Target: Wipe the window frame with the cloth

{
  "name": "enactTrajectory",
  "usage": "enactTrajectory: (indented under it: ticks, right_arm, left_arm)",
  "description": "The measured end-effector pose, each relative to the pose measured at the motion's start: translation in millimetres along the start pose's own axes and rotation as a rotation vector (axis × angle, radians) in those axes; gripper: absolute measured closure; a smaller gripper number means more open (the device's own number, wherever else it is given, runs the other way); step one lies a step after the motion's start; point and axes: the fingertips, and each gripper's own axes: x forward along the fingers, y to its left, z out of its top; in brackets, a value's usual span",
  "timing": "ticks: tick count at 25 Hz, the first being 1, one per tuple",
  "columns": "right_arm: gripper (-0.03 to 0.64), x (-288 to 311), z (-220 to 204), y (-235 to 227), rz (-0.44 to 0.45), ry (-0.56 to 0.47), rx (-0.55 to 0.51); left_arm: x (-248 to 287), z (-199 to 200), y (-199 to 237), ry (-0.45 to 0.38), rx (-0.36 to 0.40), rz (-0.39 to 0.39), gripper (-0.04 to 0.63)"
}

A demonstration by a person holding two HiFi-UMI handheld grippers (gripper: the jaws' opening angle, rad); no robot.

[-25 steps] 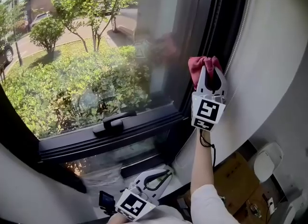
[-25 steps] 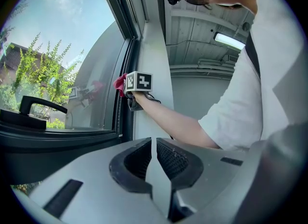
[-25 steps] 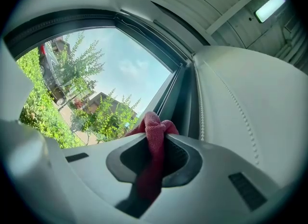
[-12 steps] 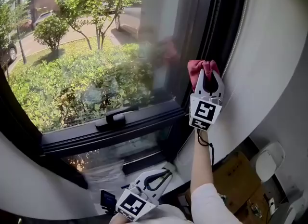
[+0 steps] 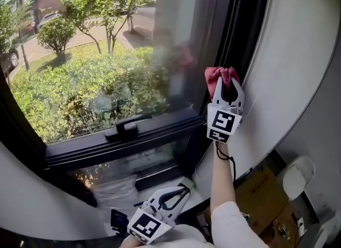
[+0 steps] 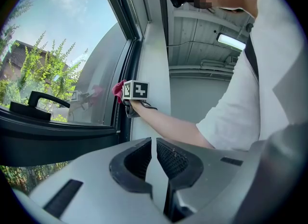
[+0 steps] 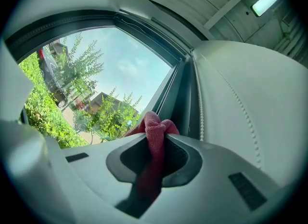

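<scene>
Pinching one dusty-red cloth, bunched into a soft knob with a nubby, terry-like surface. Poking out past the tips of the right hand-held gripper, with a darker tail trailing back down the throat between the jaws in the right gripper view. Lying over the vertical member of the dark window frame, at the right edge of the glass pane, just beside the curved white wall. Looks pressed to the frame in the head view, though actual contact cannot be confirmed.

Counting up:
- one cloth
- two hand-held grippers
- one black window handle, on the lower rail of the frame, well to the left of the cloth

Right hand-held gripper:
- raised and pointing upward along the frame
- jaws parted only by the thickness of the cloth and clamped on it from both sides
- marker cube just below the jaws
- carried on a bare forearm coming out of a white sleeve

Left hand-held gripper:
- held low at the bottom of the head view, well apart from the cloth and below the handle
- jaws drawn together to a thin slit in the left gripper view, with nothing between them
- touching neither frame nor glass
- looking across at the right one, with the red cloth peeping out beside its marker cube against the frame
</scene>
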Motion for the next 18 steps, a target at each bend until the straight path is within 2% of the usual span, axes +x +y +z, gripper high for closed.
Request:
enactTrajectory:
  ticks: [18]
  right_arm:
    - [0.557,-9.2,-17.3,8.1,-0.002,0.026,0.02]
  left_arm:
    - [-4.3,1.7,-5.3,0.005,0.01,-0.011,0.554]
